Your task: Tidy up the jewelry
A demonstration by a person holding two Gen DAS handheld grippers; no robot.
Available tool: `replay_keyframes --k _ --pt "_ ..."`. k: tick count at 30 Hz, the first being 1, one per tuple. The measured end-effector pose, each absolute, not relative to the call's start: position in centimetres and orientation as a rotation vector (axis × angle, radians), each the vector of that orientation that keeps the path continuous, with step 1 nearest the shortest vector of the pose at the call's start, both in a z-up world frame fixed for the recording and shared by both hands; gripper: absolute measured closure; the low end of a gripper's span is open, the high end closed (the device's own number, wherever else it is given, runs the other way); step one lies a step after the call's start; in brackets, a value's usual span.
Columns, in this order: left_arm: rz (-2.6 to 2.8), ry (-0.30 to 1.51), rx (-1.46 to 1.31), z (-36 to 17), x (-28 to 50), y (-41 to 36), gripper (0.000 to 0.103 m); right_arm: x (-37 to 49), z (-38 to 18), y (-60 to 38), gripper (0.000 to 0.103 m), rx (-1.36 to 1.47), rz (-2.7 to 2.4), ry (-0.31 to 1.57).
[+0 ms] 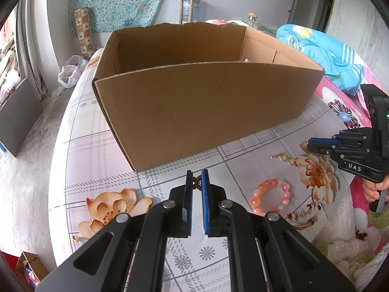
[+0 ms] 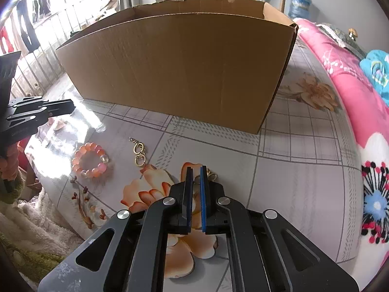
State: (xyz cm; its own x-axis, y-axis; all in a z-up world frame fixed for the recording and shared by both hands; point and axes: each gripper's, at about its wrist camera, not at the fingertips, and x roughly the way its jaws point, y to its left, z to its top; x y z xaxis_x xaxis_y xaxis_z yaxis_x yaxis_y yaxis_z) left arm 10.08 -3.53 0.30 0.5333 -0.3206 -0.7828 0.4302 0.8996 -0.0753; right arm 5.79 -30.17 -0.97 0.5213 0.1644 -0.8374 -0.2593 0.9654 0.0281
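Okay, both tongs point down at a worktop [image 1: 102,146] covered in a floral checked cloth, near its front edge, with an open cardboard box [image 1: 194,102] behind them. The left tongs [image 1: 197,178] are pinched narrow on a small dark brown-gold jewelry piece [image 1: 197,182] at the tips. The right tongs [image 2: 197,174] are pinched narrow on a small gold piece [image 2: 211,175]. A pink-orange bead bracelet [image 2: 90,160] and a gold ring chain [image 2: 139,152] lie between the two tongs, apart from each other, in front of the box.
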Motion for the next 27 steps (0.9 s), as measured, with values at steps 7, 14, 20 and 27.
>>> replay_keyframes --k 7,14,20,27 --pt "-0.451 0.902 0.133 0.3 10.0 -3.5 0.097 5.5 -0.5 -30.4 0.099 -0.084 0.27 0.975" --pt "-0.448 0.905 0.136 0.4 10.0 -3.6 0.097 4.7 0.2 -30.2 0.096 -0.045 0.275 0.948" --pt "-0.452 0.911 0.137 0.2 10.1 -3.9 0.097 4.1 -0.1 -30.8 0.075 -0.033 0.245 0.96" --pt "-0.452 0.915 0.132 0.0 10.4 -3.8 0.097 5.2 -0.7 -30.5 0.067 -0.047 0.231 0.967"
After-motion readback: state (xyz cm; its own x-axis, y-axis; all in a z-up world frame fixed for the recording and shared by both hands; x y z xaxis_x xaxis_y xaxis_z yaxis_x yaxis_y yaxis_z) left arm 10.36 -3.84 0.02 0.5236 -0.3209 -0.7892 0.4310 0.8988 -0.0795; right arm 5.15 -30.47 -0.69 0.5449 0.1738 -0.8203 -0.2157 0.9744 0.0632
